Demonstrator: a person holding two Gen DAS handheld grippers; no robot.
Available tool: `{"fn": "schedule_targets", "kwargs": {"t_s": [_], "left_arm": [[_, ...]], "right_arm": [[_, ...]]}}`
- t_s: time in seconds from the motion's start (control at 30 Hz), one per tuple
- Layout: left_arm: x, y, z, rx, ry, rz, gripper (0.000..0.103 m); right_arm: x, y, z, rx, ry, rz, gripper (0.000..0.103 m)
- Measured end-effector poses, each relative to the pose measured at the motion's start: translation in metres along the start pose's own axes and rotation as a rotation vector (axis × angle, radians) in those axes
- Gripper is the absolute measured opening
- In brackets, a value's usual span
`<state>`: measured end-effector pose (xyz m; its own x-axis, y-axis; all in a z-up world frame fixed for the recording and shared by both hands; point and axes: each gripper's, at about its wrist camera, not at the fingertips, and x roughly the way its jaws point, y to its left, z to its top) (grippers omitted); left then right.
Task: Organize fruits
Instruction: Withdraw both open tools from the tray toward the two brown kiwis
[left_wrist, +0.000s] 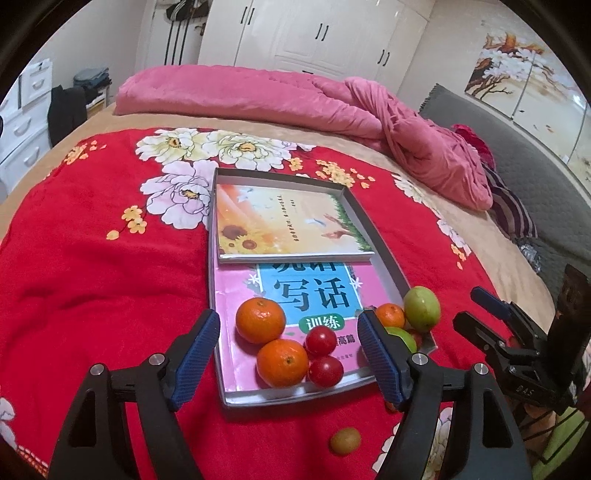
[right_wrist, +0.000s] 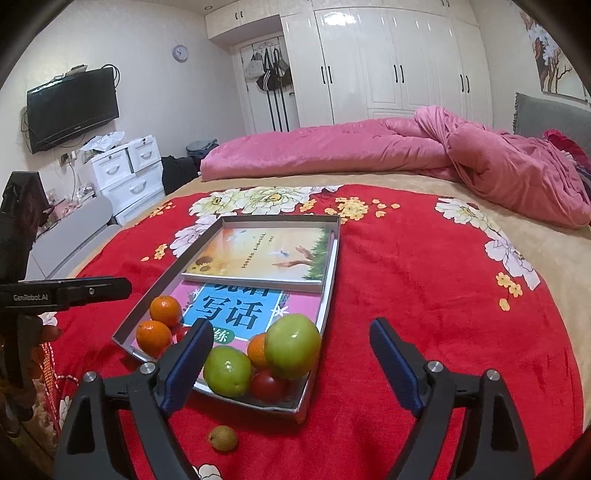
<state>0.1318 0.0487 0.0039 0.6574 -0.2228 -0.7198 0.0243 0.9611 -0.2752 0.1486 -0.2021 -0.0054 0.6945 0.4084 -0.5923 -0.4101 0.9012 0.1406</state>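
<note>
Hovering over the tray (left_wrist: 388, 254), left gripper (left_wrist: 288, 350) and right gripper (right_wrist: 291, 354) both empty, jaws spread. Oranges, tomatoes, green fruits already grouped at tray's near end atop books. One small brownish fruit (right_wrist: 222, 438), possibly a longan, lies outside on the blanket, likely next.

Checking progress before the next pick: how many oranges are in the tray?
3. Two round orange oranges sit together at the shallow grey tray's near left; a smaller third is near right, beside the green fruits. More could be hidden.
</note>
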Motion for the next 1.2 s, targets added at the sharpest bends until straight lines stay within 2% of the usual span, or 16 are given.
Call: {"fn": "schedule_targets", "kwargs": {"t_s": [0.43,0.67,1.2], "left_arm": [[-0.004,-0.009,-0.007,0.029,0.007,-0.003,0.078],[-0.008,-0.011,-0.013,0.032,0.013,-0.006,0.079],[-0.016,-0.020,-0.032,0.058,0.052,-0.025,0.079]], "right_arm": [[-0.009,0.011,-0.006,-0.038,0.005,0.004,0.088],[-0.014,0.019,-0.009,-0.066,0.006,0.008,0.093],[-0.021,0.023,-0.018,-0.038,0.033,0.023,0.094]]}}
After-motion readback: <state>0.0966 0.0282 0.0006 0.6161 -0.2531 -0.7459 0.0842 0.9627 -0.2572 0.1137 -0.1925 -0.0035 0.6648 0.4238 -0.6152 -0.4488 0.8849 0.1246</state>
